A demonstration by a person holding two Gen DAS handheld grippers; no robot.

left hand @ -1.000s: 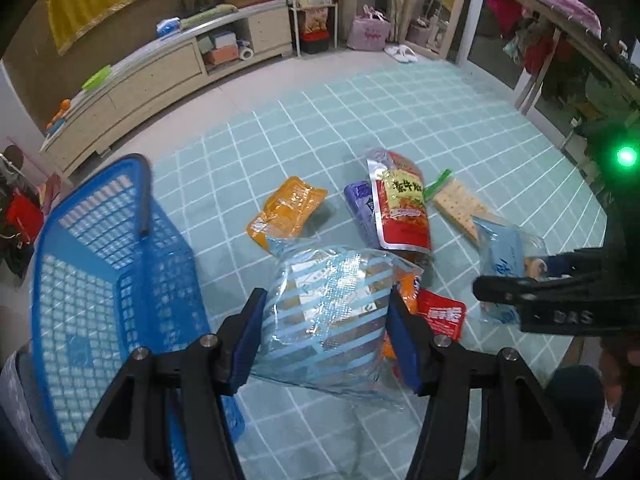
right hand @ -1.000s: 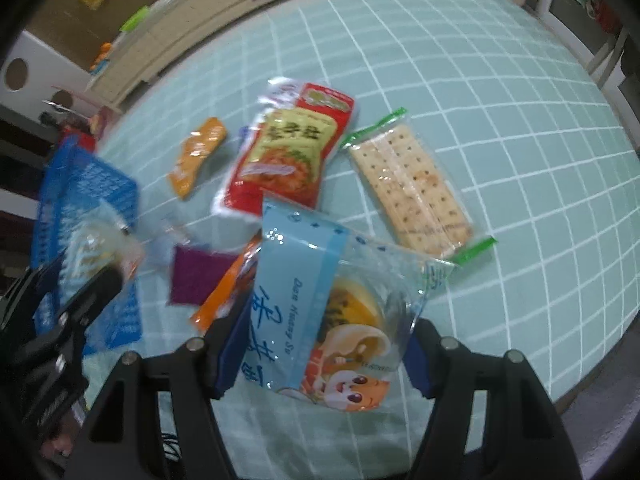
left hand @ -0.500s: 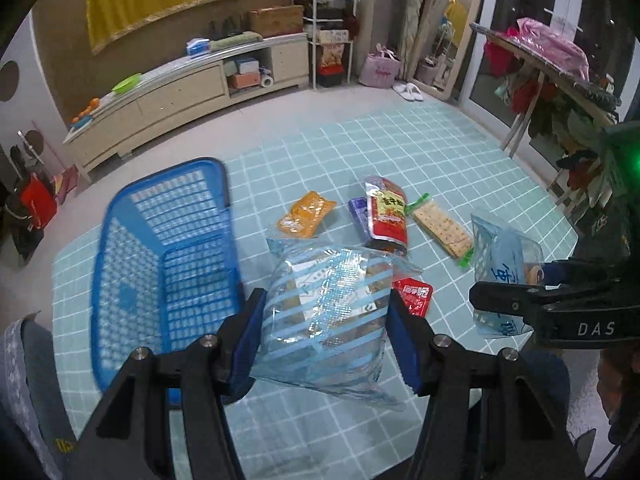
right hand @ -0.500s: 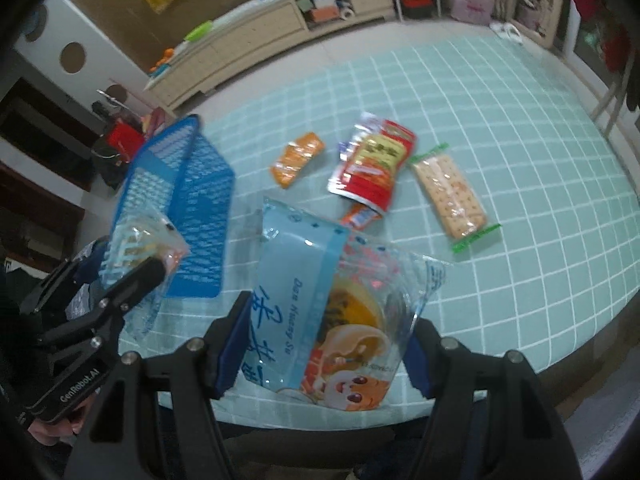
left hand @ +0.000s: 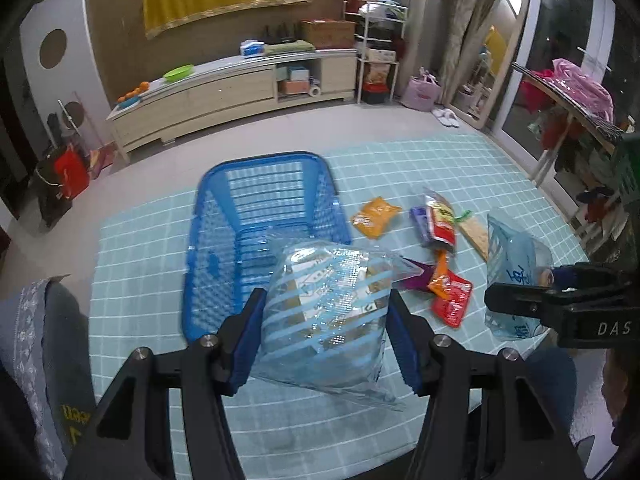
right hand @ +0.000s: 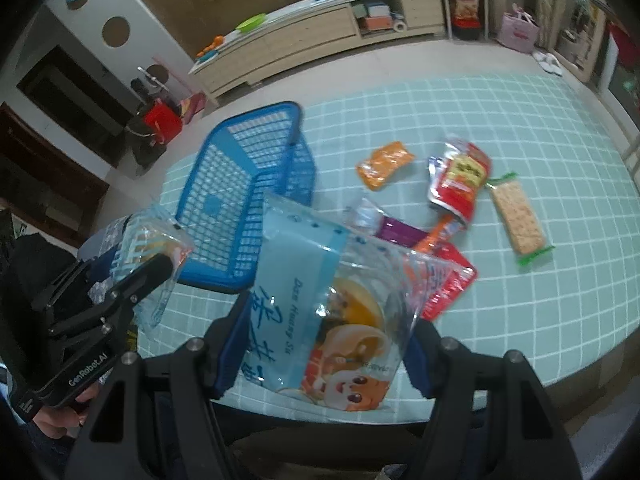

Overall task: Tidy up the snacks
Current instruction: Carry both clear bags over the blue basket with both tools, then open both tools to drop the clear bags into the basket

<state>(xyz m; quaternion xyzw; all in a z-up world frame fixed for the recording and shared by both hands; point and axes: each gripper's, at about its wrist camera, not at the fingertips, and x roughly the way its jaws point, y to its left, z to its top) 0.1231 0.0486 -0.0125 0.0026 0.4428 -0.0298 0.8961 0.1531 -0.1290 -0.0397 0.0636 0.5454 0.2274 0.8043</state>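
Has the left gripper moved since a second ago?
Yes. The left gripper, shut on the striped bag, has risen and pulled back: the blue basket and floor snacks look smaller and farther away.

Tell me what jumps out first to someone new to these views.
Each gripper holds a clear blue snack bag in its jaws above the table: a striped bag in the left gripper, a cartoon-printed bag in the right gripper. Behind them sits an empty blue basket, loose snack packets scattered to its right.

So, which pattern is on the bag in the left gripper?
Light blue stripes on clear plastic; clearest in the left wrist view.
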